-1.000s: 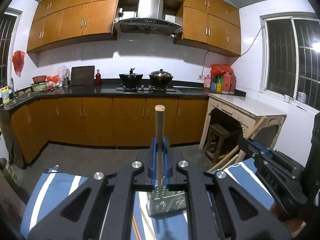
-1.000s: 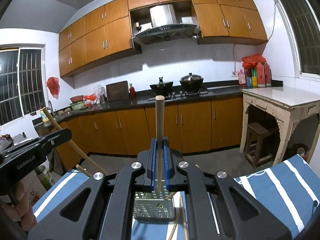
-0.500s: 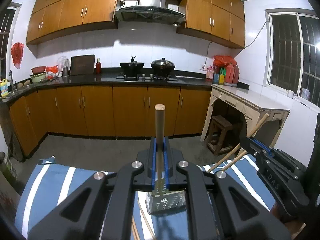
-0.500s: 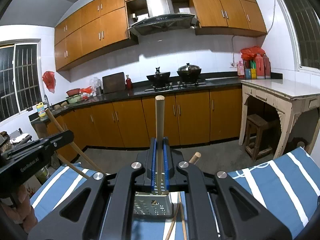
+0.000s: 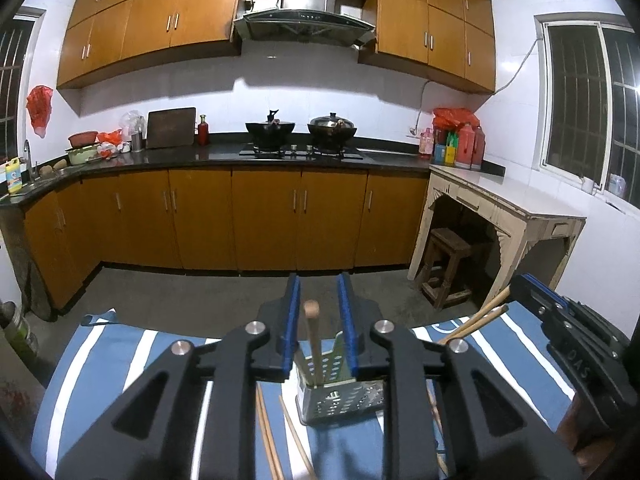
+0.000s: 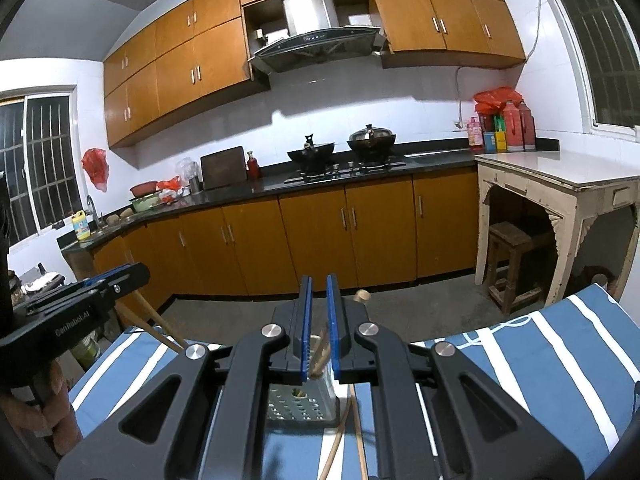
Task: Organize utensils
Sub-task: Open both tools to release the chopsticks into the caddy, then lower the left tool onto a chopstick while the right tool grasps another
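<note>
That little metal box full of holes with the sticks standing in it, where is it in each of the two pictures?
Left wrist view: the perforated metal holder sits bottom centre on the striped cloth, just beyond the left gripper, with a chopstick standing in it.
Right wrist view: the holder sits bottom centre, partly hidden behind the right gripper.
Shared landmark: the range hood above the stove.

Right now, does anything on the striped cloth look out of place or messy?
Yes. A few chopsticks lie loose on the striped cloth beside the metal holder instead of standing in it. One chopstick already stands inside, leaning slightly, between the opening left claw jaws.
</note>
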